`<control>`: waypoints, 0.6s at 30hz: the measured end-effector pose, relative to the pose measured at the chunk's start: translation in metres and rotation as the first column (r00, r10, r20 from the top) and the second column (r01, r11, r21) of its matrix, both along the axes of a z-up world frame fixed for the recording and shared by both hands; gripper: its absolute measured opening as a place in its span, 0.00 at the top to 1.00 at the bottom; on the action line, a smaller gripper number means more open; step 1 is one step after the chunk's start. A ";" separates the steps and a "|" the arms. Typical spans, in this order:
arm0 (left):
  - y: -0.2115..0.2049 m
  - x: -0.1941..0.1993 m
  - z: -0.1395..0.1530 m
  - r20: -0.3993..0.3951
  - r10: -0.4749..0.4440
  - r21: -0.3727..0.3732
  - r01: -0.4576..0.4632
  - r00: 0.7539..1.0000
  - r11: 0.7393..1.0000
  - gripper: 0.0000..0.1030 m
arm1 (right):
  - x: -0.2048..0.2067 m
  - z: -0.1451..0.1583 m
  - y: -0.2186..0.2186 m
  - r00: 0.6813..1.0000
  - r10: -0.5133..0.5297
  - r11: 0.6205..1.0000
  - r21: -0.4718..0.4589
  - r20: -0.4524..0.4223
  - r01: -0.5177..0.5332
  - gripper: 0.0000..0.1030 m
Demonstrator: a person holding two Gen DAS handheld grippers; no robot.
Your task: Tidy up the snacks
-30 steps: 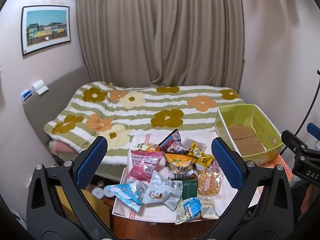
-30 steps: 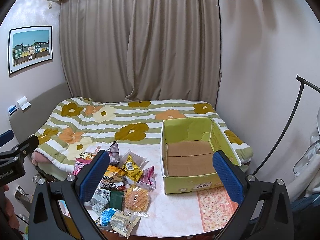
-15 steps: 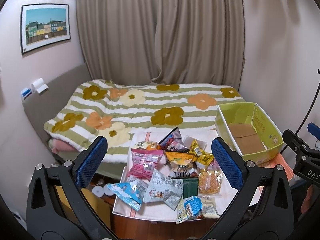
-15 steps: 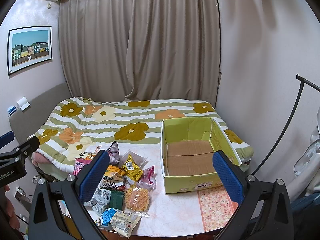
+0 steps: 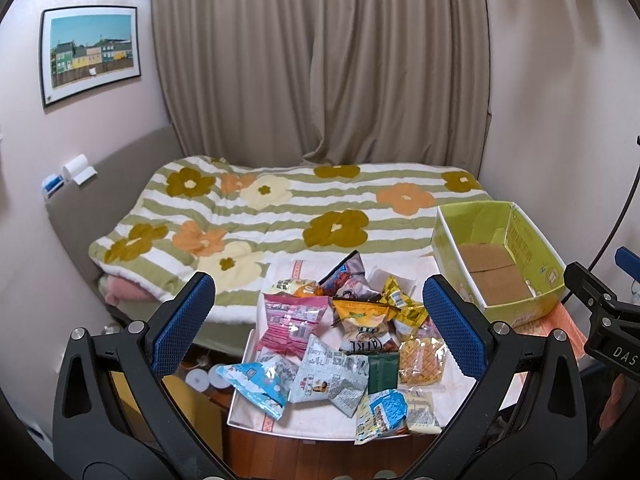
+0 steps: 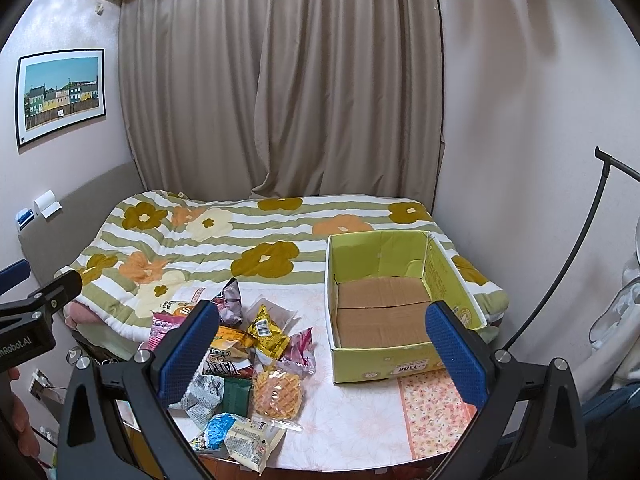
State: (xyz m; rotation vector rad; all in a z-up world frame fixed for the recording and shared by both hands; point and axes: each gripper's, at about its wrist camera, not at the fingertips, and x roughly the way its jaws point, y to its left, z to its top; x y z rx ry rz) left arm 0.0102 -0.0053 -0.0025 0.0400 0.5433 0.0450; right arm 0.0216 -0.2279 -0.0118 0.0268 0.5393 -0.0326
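A heap of snack packets (image 5: 344, 332) lies on the left part of a small table with a white floral cloth (image 6: 352, 416); the same heap (image 6: 248, 360) shows in the right wrist view. It includes a pink bag (image 5: 290, 322), a waffle pack (image 5: 420, 362) and a light blue packet (image 5: 256, 384). An empty green cardboard box (image 6: 400, 304) stands on the table's right part. My left gripper (image 5: 318, 320) hovers above and short of the heap, open, holding nothing. My right gripper (image 6: 322, 342) hangs open between the heap and the box.
A bed with a striped flower blanket (image 5: 288, 216) lies right behind the table. Beige curtains (image 6: 280, 88) close the back wall. A black lamp pole (image 6: 576, 240) curves up at the right. The left gripper's body (image 6: 28, 320) shows at the right wrist view's left edge.
Both views have shifted only slightly; the grippers stay open and nothing on the table has moved.
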 end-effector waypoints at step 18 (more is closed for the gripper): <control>-0.004 0.003 -0.002 -0.013 0.009 0.011 -0.009 1.000 1.000 0.00 | -0.002 -0.001 0.001 1.000 0.002 1.000 0.008 -0.001 -0.002 0.00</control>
